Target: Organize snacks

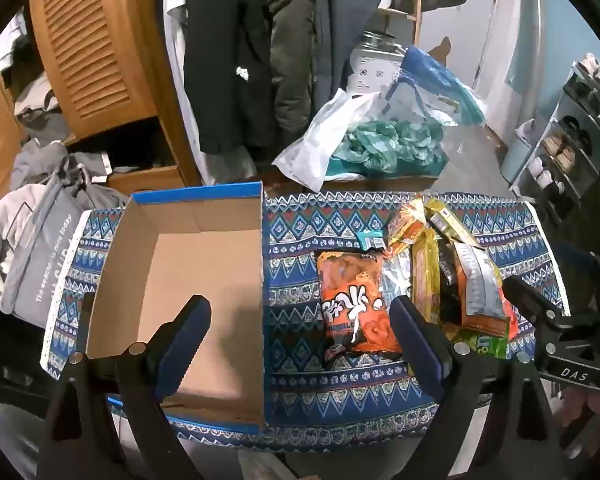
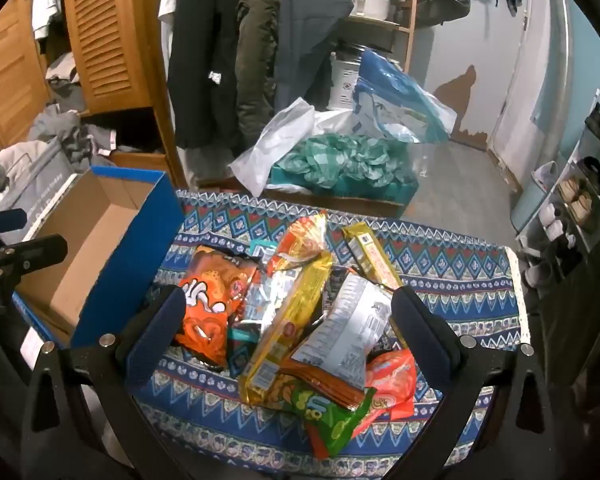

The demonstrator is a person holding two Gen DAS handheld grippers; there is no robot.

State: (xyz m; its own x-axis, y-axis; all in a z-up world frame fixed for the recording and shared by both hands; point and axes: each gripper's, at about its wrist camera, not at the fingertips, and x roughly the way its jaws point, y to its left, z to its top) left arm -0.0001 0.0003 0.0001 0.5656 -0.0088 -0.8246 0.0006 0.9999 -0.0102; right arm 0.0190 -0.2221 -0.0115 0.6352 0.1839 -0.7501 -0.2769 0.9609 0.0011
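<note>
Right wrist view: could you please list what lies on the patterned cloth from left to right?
Open cardboard box → orange snack bag → long yellow packet → white-backed packet

Snack packets [image 2: 300, 320] heaped beside empty box [image 1: 188, 280]

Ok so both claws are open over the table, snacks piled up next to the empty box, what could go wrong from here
1. The snack pile is overlapped, so the right claw closing on it may pinch two packets, or drag neighbours along.
2. The green packet lies near the table's front edge and could be nudged off.
3. The cardboard box looks light and sits on a loose patterned cloth, so a bump from the left claw could shift it.
</note>
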